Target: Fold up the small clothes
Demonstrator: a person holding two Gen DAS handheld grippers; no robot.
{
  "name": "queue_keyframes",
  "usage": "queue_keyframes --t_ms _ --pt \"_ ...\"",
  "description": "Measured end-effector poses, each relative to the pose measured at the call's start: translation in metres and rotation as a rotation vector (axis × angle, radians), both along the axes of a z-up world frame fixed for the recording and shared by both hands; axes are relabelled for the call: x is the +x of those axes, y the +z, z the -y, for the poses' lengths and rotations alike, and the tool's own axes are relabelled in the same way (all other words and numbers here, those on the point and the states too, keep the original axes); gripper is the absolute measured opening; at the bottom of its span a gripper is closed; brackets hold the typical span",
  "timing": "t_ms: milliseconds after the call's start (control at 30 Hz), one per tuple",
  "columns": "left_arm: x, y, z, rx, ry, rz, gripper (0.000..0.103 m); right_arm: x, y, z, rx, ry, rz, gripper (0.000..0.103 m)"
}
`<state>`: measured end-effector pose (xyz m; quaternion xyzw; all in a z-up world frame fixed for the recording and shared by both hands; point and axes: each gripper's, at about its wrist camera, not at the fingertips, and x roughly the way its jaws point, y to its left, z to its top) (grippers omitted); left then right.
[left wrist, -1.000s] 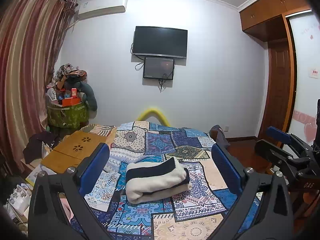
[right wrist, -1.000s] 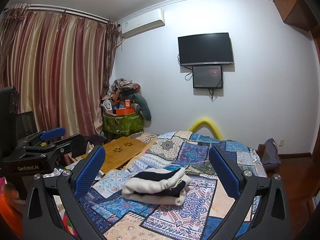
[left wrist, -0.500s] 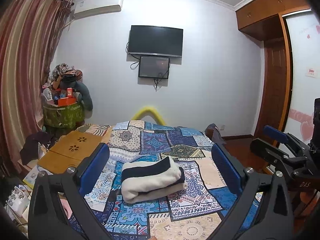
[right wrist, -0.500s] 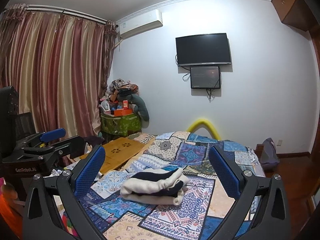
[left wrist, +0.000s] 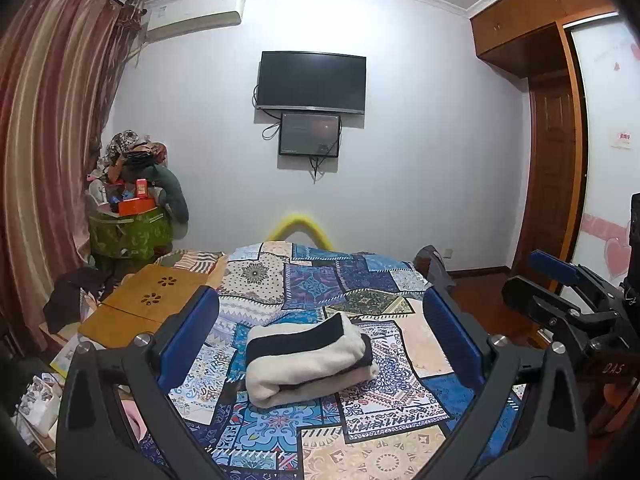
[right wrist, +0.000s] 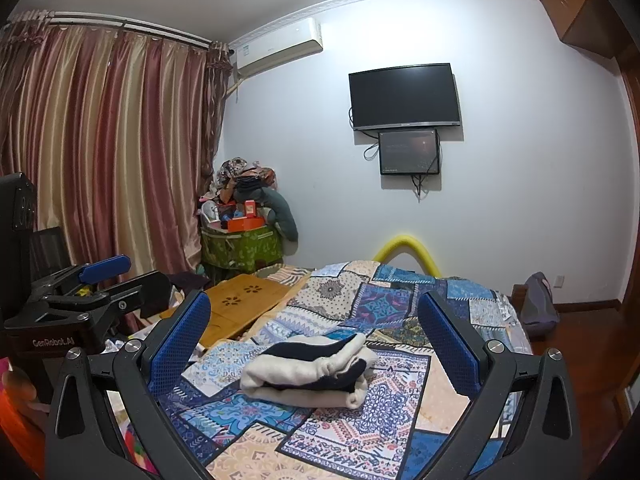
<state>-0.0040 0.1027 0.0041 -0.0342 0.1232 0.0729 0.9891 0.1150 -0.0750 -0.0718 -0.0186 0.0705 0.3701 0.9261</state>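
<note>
the folded cloth [left wrist: 308,358] [right wrist: 310,372], white and dark, sits in the middle of the patchwork blanket [left wrist: 360,292] [right wrist: 384,300]. the left gripper [left wrist: 320,340] is spread wide and holds nothing. the right gripper [right wrist: 314,338] is spread wide too, also above the cloth.

One folded garment [left wrist: 308,360], two wall screens [left wrist: 311,82], one wooden lap tray [left wrist: 150,308], two claws [left wrist: 320,324].

- i see open bedspread [left wrist: 384,428] all around the folded garment [left wrist: 308,360], so either hand-held gripper could pass on any side.
- a wooden lap table [left wrist: 148,304] blocks the bed's left edge.
- the right hand-held gripper [left wrist: 560,280] hangs beside the right edge, apart from the garment.
</note>
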Motion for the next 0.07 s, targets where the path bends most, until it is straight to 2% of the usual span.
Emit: queue_keyframes --t_ms 67 --pt "0.0001 0.0 0.0002 -0.001 0.0 -0.001 0.103 0.0002 -0.0009 -0.0001 0.001 -0.001 -0.003 0.103"
